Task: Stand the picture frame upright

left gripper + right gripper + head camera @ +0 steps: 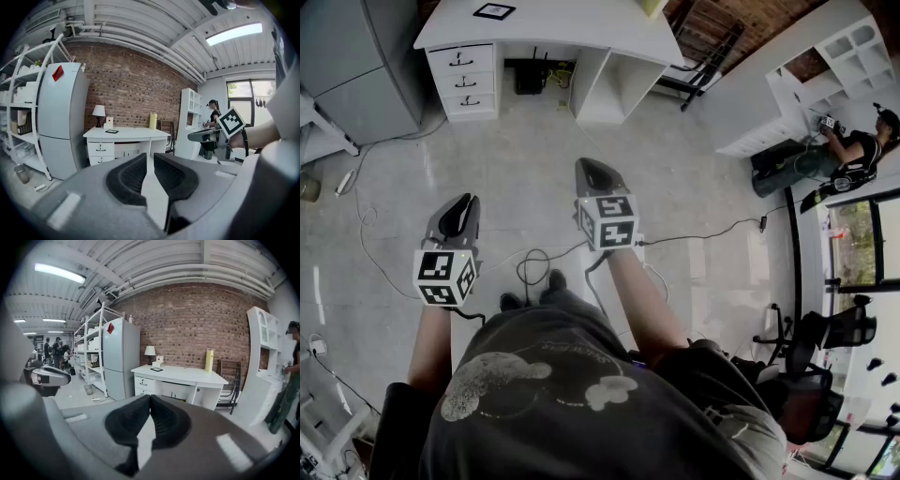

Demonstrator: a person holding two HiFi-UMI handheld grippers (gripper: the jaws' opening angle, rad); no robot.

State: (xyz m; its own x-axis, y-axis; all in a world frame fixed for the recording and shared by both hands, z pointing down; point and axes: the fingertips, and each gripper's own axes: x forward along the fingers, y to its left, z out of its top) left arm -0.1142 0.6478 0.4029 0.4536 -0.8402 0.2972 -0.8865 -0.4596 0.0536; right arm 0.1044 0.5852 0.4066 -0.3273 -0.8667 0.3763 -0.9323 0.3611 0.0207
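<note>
The picture frame (494, 11) is small and black and lies flat on the white desk (581, 33) at the far side of the room. It also shows on the desk top in the left gripper view, picture frame (111, 131), and in the right gripper view, picture frame (156, 369). Both grippers are held out over the floor, well short of the desk. My left gripper (466, 201) has its jaws a narrow slit apart with nothing between them (150, 157). My right gripper (587, 166) is shut and empty (150, 398).
A grey fridge (63, 117) and open shelves (23, 117) stand left of the desk. On the desk stand a lamp (150, 352) and a yellow cylinder (209, 361). Cables (534, 267) trail over the floor. A person (858, 150) works at the white shelf unit (806, 84) on the right.
</note>
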